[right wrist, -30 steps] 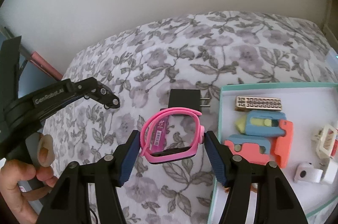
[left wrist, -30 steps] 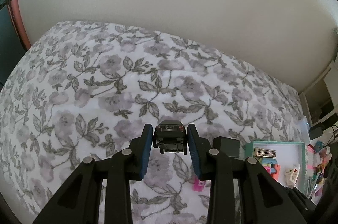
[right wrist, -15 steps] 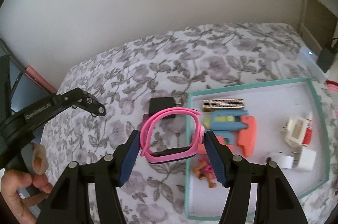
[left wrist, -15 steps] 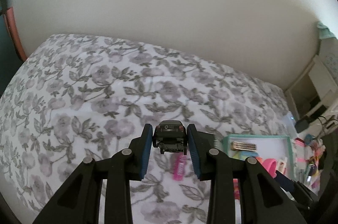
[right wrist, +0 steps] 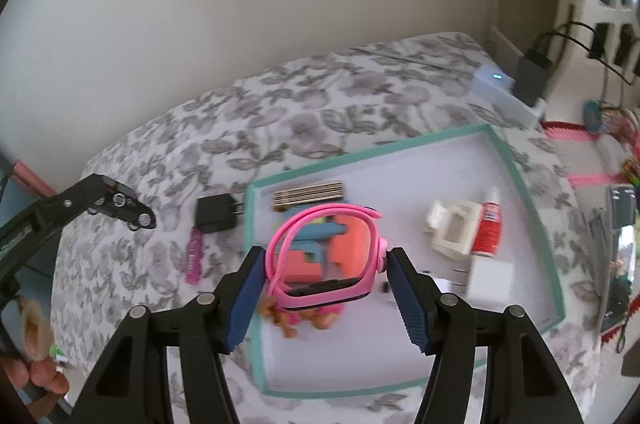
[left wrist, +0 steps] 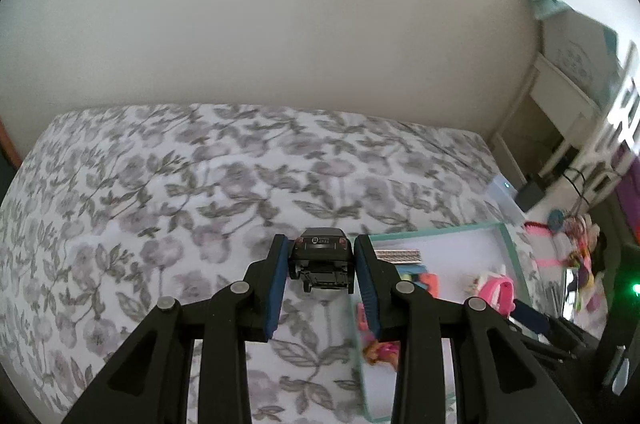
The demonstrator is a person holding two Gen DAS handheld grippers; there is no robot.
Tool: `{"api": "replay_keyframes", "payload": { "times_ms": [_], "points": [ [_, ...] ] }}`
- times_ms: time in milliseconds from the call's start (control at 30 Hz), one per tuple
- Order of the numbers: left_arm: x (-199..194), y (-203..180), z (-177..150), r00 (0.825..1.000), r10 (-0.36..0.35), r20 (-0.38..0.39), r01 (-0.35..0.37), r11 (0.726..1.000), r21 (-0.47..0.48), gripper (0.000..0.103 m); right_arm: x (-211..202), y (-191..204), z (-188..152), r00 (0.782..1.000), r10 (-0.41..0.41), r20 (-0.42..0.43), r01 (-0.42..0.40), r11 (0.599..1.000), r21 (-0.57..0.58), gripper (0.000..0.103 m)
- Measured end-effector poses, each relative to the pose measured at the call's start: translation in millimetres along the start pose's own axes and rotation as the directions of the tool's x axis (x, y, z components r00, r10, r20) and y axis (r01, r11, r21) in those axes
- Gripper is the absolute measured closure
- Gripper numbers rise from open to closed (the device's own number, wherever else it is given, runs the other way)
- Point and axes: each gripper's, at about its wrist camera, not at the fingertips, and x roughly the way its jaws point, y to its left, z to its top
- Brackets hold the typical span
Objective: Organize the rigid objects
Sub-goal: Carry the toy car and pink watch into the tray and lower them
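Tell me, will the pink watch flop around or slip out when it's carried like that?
Probably not much. The watch keeps its loop shape between the right gripper's pads, so the strap looks springy, not limp. It seems light. The pads press its rounded sides, so it might twist or pop out if squeezed harder.

**Two wrist views, both tilted down over the bed**

The left wrist camera looks forward and down along the left gripper (left wrist: 322, 264), high above the floral bedspread (left wrist: 168, 208), facing the far wall. The teal-rimmed tray (left wrist: 510, 244) sits at the lower right of its frame, near the bed's right edge.

The right wrist camera looks along the right gripper (right wrist: 326, 276) from closer in, straight above the tray (right wrist: 250, 224), with the bed's far right corner beyond. Both views share the tray, the bedspread and the wall; the right view also catches the left gripper (right wrist: 116, 204) at its left edge.
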Motion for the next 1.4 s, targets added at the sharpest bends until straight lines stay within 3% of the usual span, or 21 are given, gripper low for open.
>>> {"api": "replay_keyframes", "payload": {
  "times_ms": [333,500,733,967,1400],
  "points": [
    [20.7,-57.8,-14.4,0.998,-0.038,-0.054,0.043,0.994,0.099,0.068,8.6,-44.0,0.3,0.995,-0.090,-0.041,0.092,0.995,0.048,0.038],
    [26.9,-83.9,-21.1,0.997,-0.032,-0.067,0.042,0.987,0.155,0.068,10.9,-60.0,0.0,0.994,-0.097,-0.053,0.101,0.992,0.077,0.038],
    [33.4,-108.8,-25.8,0.994,-0.066,-0.084,0.080,0.981,0.176,0.068,11.4,-93.8,-2.2,0.988,-0.137,-0.065,0.145,0.980,0.139,0.038],
    [50.5,-130.4,-36.0,0.991,-0.062,-0.118,0.086,0.974,0.208,0.068,16.4,-103.3,-3.2,0.985,-0.153,-0.079,0.163,0.976,0.145,0.038],
    [69.0,-144.8,-46.0,0.993,-0.042,-0.110,0.066,0.971,0.229,0.068,26.8,-109.8,-6.0,0.982,-0.156,-0.108,0.170,0.976,0.134,0.038]
  ]
}}
